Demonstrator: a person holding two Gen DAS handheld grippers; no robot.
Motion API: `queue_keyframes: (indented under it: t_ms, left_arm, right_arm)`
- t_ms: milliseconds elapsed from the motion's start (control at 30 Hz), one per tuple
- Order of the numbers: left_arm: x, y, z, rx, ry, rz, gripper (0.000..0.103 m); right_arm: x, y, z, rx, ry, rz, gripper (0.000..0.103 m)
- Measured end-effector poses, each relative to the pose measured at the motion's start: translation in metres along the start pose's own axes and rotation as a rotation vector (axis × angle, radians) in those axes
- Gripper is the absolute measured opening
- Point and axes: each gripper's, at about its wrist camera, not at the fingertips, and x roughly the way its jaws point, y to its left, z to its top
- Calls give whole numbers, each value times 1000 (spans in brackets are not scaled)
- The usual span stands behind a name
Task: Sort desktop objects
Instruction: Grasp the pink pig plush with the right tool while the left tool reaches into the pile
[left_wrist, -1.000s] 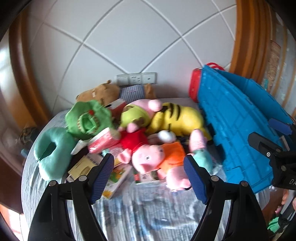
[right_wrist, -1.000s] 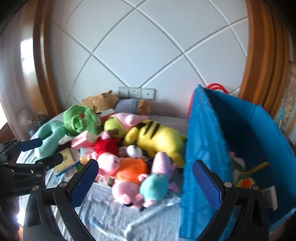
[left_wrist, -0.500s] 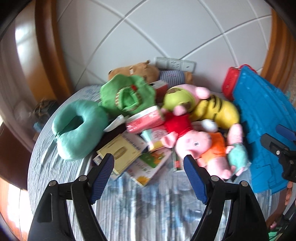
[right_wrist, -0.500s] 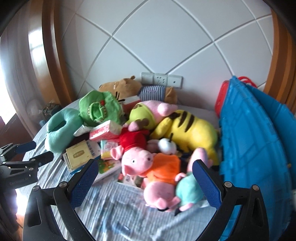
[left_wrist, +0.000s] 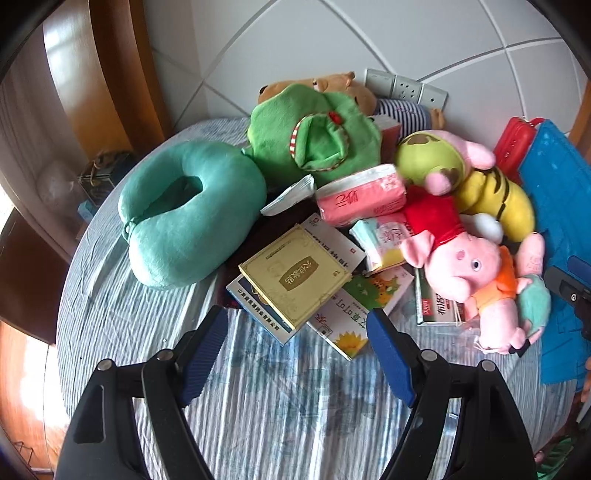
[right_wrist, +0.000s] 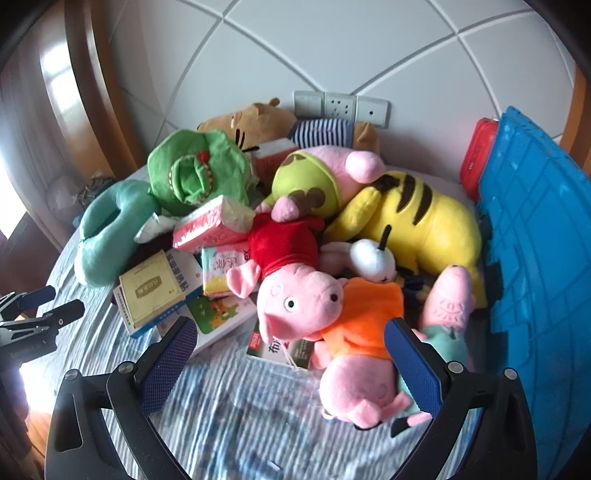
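Note:
A pile of plush toys and boxes lies on a round striped table (left_wrist: 295, 406). My left gripper (left_wrist: 297, 332) is open and empty, just short of a gold box (left_wrist: 295, 275) stacked on other flat boxes. A teal neck pillow (left_wrist: 188, 218) and a green plush (left_wrist: 314, 136) lie to the left. My right gripper (right_wrist: 288, 339) is open and empty, its jaws either side of a pink pig in an orange shirt (right_wrist: 314, 306). A yellow striped tiger plush (right_wrist: 417, 218) lies behind it. The left gripper also shows at the left edge of the right wrist view (right_wrist: 40, 310).
A blue storage bin (right_wrist: 535, 258) stands at the right of the table, with a red case (right_wrist: 480, 162) behind it. A pink tissue pack (left_wrist: 360, 194) and a brown plush (right_wrist: 251, 118) sit in the pile. Wall sockets (right_wrist: 340, 105) are behind.
Both grippers have swung left and dipped toward the pile. The left now faces the boxes and neck pillow; the right now faces the pig plush instead of the bin's inside.

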Motion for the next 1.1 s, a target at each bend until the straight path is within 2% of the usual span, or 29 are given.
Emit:
queue_keyframes:
  t_ms: [400,767,1000,1100]
  left_arm:
    - [47,-17,43,45,42,-37,77]
    - [117,-51,82,196,95,-52,77]
    - [154,-67,103,281,94,-82,77]
    - [169,-71,108,305,88,-66,77]
  right_arm:
    - [46,-12,33,-8,47,-3,103]
    - [105,-15,43,-8,127,-8,103]
    - [133,-11,52,-32,145,-11,103]
    - [152,-7,55,-51,169,-23,103]
